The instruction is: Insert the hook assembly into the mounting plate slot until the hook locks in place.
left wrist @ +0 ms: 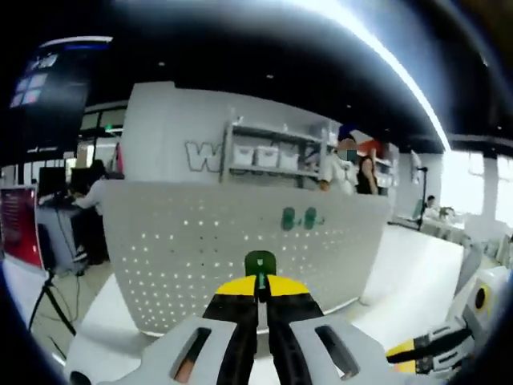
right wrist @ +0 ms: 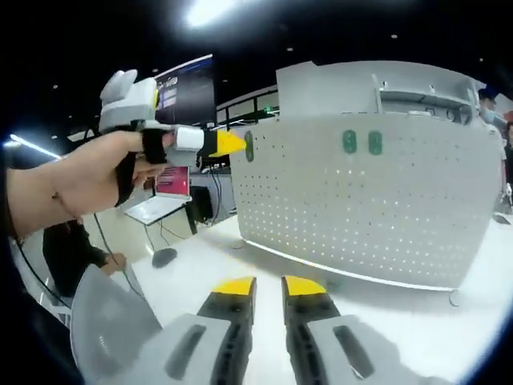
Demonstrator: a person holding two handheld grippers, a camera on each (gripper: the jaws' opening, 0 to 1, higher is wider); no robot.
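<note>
A green hook (left wrist: 260, 263) is pinched at the yellow tips of my left gripper (left wrist: 260, 286), which is shut on it a short way in front of the white pegboard plate (left wrist: 200, 241). Two green hooks (left wrist: 299, 217) hang on the board's upper right. In the right gripper view the left gripper (right wrist: 232, 143), held by a hand (right wrist: 80, 180), carries the green hook (right wrist: 248, 146) near the pegboard plate's (right wrist: 385, 208) upper left edge, and the two green hooks (right wrist: 361, 143) sit higher on the board. My right gripper (right wrist: 268, 287) stands open and empty low over the table.
The pegboard stands upright on a white table (right wrist: 208, 273). The right gripper (left wrist: 449, 341) shows at the lower right of the left gripper view. Behind are shelves with white bins (left wrist: 268, 156), people, a tripod (left wrist: 48, 301) and screens.
</note>
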